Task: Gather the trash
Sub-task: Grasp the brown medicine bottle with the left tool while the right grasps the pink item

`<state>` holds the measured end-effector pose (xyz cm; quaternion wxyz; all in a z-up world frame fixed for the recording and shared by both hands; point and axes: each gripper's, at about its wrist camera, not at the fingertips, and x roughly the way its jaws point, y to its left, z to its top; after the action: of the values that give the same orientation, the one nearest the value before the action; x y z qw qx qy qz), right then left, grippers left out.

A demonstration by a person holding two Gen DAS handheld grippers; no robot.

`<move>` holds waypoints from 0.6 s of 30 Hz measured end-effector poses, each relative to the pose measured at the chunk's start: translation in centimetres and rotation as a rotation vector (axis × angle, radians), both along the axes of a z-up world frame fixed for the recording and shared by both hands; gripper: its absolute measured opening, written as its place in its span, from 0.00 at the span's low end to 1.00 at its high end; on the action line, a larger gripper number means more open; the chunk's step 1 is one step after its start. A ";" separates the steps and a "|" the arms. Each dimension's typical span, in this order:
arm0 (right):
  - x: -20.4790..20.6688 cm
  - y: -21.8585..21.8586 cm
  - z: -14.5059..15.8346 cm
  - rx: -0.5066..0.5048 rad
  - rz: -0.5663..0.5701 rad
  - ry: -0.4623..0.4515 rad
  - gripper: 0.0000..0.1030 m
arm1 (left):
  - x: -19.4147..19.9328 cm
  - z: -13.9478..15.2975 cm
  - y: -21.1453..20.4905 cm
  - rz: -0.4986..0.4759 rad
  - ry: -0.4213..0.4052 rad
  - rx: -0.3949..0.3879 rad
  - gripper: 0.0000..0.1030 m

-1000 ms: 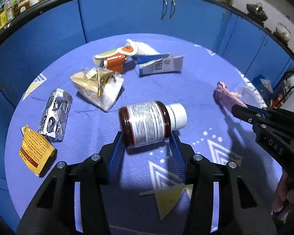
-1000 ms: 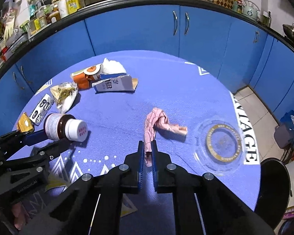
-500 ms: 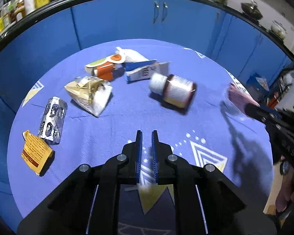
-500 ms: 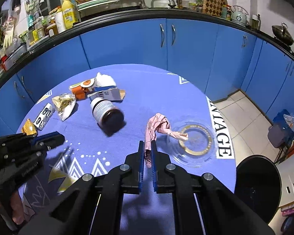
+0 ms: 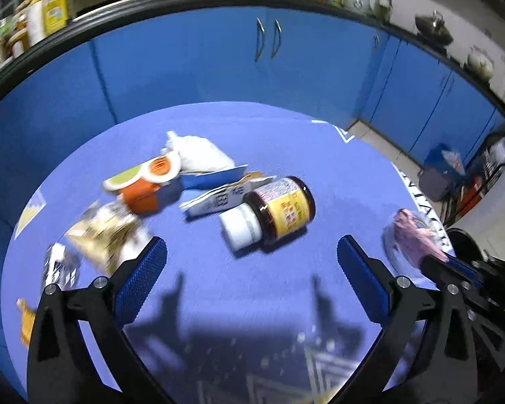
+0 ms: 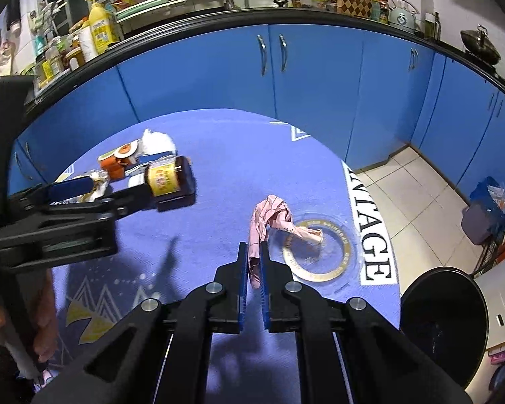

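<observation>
Left gripper [image 5: 251,256] fingers now spread wide — bottle [image 5: 275,213] rolled away beside flattened carton [image 5: 219,198].

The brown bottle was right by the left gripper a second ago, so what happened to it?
The brown bottle slipped out from between the left gripper fingers, rolled away, and now lies beside the torn box. That gripper snapped shut, then opened wide. The right gripper still pinches the pink wrapper.

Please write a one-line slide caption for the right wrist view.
Right gripper pinches pink wrapper; brown bottle lies beyond.
</observation>
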<state>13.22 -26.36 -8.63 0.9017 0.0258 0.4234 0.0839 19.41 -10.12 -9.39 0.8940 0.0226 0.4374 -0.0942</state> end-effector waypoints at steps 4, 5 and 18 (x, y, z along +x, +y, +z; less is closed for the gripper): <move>1.1 -0.9 -0.3 0.003 -0.024 0.003 0.07 | 1.8 -1.1 -1.1 0.010 0.030 0.025 0.96; 1.4 -1.1 -0.3 0.001 -0.026 0.004 0.07 | 2.1 -1.4 -1.2 0.013 0.037 0.025 0.96; 3.5 -0.7 -0.3 0.006 -0.006 -0.009 0.07 | 3.9 -2.6 -1.6 0.031 0.094 0.012 0.74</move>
<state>16.72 -27.01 -8.88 0.9038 0.0292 0.4189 0.0826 23.34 -11.72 -12.01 0.8737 0.0171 0.4798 -0.0787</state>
